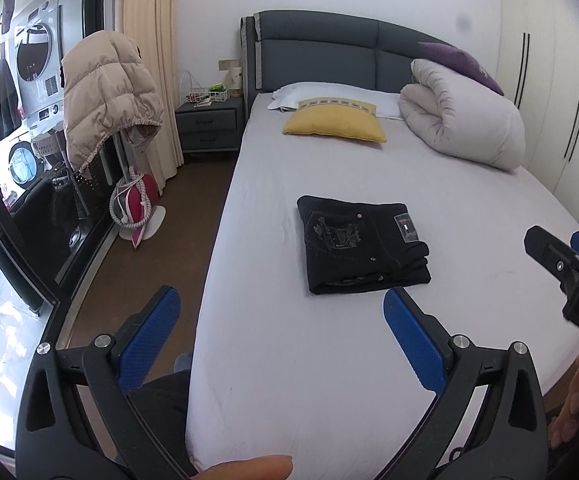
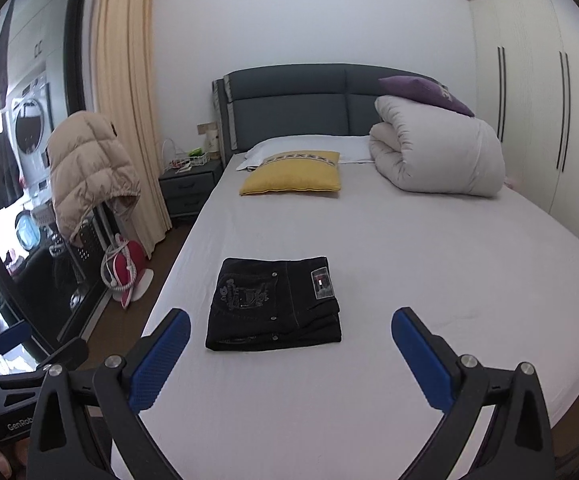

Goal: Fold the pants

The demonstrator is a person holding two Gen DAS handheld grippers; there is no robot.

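Note:
Black pants (image 1: 363, 244) lie folded into a compact rectangle on the white bed sheet (image 1: 329, 360), with a pocket emblem and a small label on top. They also show in the right wrist view (image 2: 275, 304). My left gripper (image 1: 281, 308) is open and empty, held above the bed's near edge, short of the pants. My right gripper (image 2: 291, 330) is open and empty, also short of the pants. The right gripper shows at the right edge of the left wrist view (image 1: 565, 258), and the left gripper at the lower left of the right wrist view (image 2: 17, 364).
A yellow pillow (image 1: 335, 122), a white pillow and a rolled white duvet (image 1: 465, 120) lie near the grey headboard. A wardrobe (image 2: 537, 112) stands on the right. On the left are a nightstand (image 1: 209, 124), a beige jacket (image 1: 105, 96) and a pink steamer (image 1: 139, 210).

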